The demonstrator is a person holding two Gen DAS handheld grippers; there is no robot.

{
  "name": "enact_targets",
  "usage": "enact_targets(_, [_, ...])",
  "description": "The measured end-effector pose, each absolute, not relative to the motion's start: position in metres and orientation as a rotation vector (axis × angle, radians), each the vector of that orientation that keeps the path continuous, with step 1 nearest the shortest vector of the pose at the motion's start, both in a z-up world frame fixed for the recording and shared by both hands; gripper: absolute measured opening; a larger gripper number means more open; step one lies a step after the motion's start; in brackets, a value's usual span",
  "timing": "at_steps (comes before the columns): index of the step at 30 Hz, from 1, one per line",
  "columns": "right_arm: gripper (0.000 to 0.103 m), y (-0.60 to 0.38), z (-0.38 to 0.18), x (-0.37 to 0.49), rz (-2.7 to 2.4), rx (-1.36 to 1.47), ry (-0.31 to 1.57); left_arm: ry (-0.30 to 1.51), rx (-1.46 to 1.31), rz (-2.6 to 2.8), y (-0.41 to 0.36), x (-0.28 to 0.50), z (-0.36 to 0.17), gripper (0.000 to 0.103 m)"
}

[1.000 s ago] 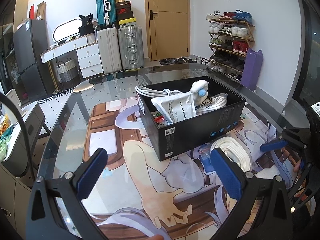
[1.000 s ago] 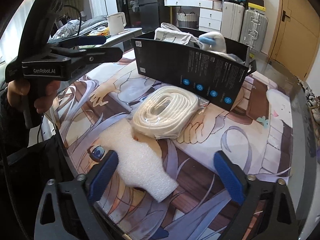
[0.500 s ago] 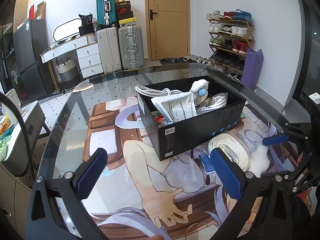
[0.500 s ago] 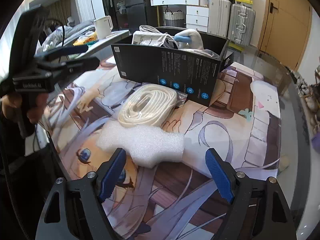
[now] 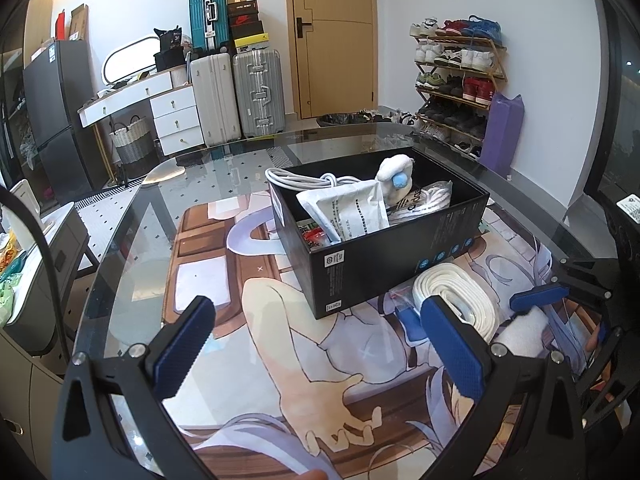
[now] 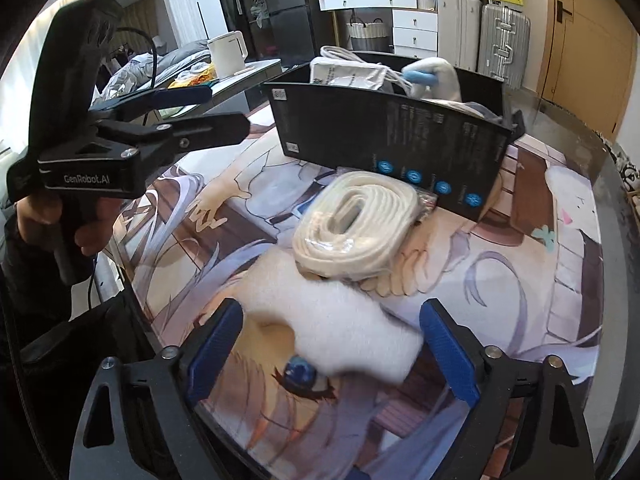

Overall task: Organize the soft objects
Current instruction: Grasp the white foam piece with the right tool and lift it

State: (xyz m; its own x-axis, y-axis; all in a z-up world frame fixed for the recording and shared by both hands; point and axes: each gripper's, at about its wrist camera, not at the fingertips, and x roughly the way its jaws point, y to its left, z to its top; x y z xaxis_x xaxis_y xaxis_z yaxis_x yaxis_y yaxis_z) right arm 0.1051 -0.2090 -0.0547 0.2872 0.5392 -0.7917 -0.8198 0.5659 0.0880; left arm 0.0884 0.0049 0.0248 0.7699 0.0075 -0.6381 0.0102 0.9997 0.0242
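A white foam piece (image 6: 336, 320) lies on the printed mat between the open jaws of my right gripper (image 6: 332, 360); it also shows in the left wrist view (image 5: 524, 330). A bagged coil of white strap (image 6: 356, 224) lies just beyond it, against the black box (image 6: 384, 140), and shows in the left wrist view (image 5: 456, 296). The box (image 5: 380, 256) holds a white pouch (image 5: 344, 212), a white plush with a blue spot (image 5: 396, 180) and white cable. My left gripper (image 5: 320, 348) is open and empty, above the mat short of the box.
The glass table (image 5: 132, 224) carries the printed mat (image 5: 280, 360). My left gripper's body (image 6: 132, 152) hangs at the left of the right wrist view. Suitcases (image 5: 236, 92), a dresser and a shoe rack (image 5: 456, 76) stand behind the table.
My right gripper has moved forward and down, so the foam piece now sits between its jaws. The left gripper has stayed still.
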Motion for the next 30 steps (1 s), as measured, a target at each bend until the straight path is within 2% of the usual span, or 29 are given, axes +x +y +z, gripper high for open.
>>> enact_targets(7, [0.092, -0.205, -0.056, 0.103, 0.943, -0.385, 0.874, 0.692, 0.025, -0.003, 0.006, 0.089, 0.024, 0.103])
enact_targets(8, [0.089, -0.205, -0.056, 0.103, 0.950, -0.388, 0.875, 0.692, 0.025, -0.003, 0.006, 0.089, 0.024, 0.103])
enact_targets(14, [0.072, -0.216, -0.055, 0.101, 0.974, -0.420, 0.862, 0.694, 0.027, -0.003, 0.005, 0.089, 0.024, 0.103])
enact_targets(16, [0.053, -0.221, -0.052, 0.100, 0.988, -0.417, 0.858, 0.695, 0.026, -0.004, 0.005, 0.089, 0.023, 0.103])
enact_targets(30, [0.050, -0.249, -0.012, 0.097, 1.019, -0.324, 0.728, 0.699, 0.021, -0.014, 0.003, 0.089, 0.021, 0.103])
